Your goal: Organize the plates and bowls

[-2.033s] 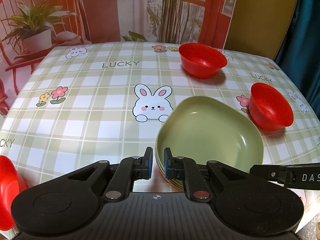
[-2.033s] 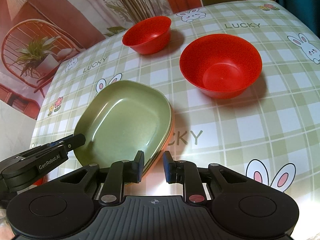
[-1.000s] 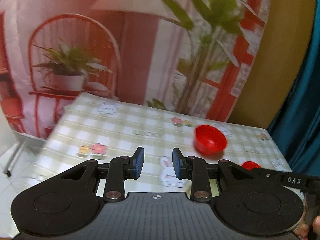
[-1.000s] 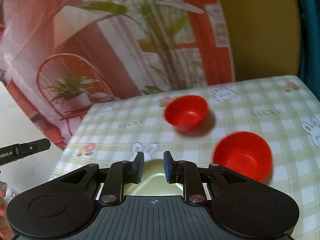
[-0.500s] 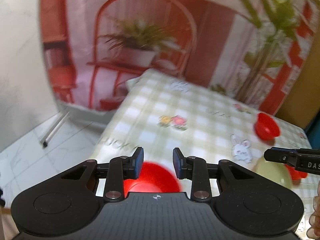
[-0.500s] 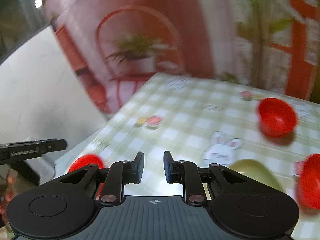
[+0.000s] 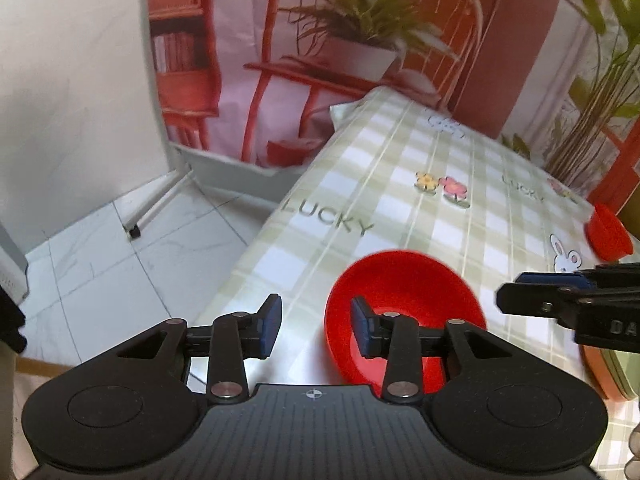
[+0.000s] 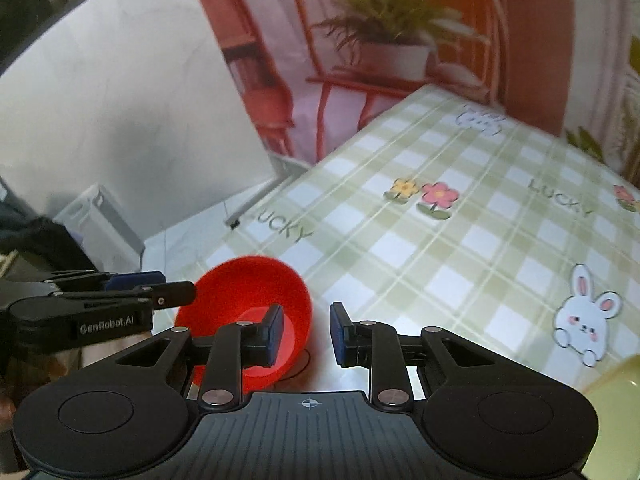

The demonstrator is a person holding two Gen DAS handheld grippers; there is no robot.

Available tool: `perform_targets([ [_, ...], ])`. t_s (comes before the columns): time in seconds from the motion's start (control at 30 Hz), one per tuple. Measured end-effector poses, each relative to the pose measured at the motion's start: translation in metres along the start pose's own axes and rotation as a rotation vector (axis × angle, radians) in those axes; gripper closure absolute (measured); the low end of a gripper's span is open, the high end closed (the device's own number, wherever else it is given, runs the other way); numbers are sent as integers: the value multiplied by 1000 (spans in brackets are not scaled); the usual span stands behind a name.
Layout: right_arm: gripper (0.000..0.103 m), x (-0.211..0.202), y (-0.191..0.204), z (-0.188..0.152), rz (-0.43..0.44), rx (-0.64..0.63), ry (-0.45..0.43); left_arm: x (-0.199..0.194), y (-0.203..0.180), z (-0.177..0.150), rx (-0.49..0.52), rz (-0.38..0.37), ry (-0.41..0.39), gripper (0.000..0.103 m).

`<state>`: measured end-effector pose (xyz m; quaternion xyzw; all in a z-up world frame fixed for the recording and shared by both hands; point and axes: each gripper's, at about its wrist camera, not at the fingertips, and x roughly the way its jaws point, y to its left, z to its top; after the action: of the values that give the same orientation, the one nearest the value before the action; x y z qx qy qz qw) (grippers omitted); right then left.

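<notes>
Checked green cloth covers the counter (image 7: 400, 184), where a red bowl (image 7: 400, 292) sits near its corner. Both the left gripper (image 7: 316, 326) and right gripper (image 8: 306, 334) are opening, empty, beside the bowl; light, rigid plastic, likely best pinched at its rim.

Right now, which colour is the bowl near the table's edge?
The bowl is plain red, shown best in the left wrist view.

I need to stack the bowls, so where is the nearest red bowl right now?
The red bowl sits near the table's front-left corner below the LUCKY print, its rim between the opening left gripper's fingers, untouched.
</notes>
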<state>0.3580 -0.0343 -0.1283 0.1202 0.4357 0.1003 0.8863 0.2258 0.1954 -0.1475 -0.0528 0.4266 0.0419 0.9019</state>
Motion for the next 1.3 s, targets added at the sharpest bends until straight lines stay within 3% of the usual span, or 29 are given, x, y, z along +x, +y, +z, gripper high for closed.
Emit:
perform_targets([
  [0.27, 80, 24, -2, -5, 22, 13, 44, 13, 2, -18, -77, -16, 53, 63],
  [0.53, 83, 33, -6, -10, 51, 45, 52, 17, 0, -24, -110, -10, 36, 63],
  [0.6, 83, 33, -7, -11, 58, 51, 55, 21, -1, -25, -113, -11, 42, 68],
  [0.67, 85, 31, -9, -11, 64, 58, 53, 22, -4, -25, -116, -31, 48, 82],
  [0.73, 87, 30, -11, -12, 63, 67, 49, 21, -9, -25, -108, -34, 42, 84],
  [1.03, 87, -5, -28, -20, 74, 135, -30, 2, -28, -17, -65, -54, 16, 84],
  [1.3, 87, -58, -67, -33, 47, 218, -136, -14, -78, -7, 27, -110, -9, 84],
])
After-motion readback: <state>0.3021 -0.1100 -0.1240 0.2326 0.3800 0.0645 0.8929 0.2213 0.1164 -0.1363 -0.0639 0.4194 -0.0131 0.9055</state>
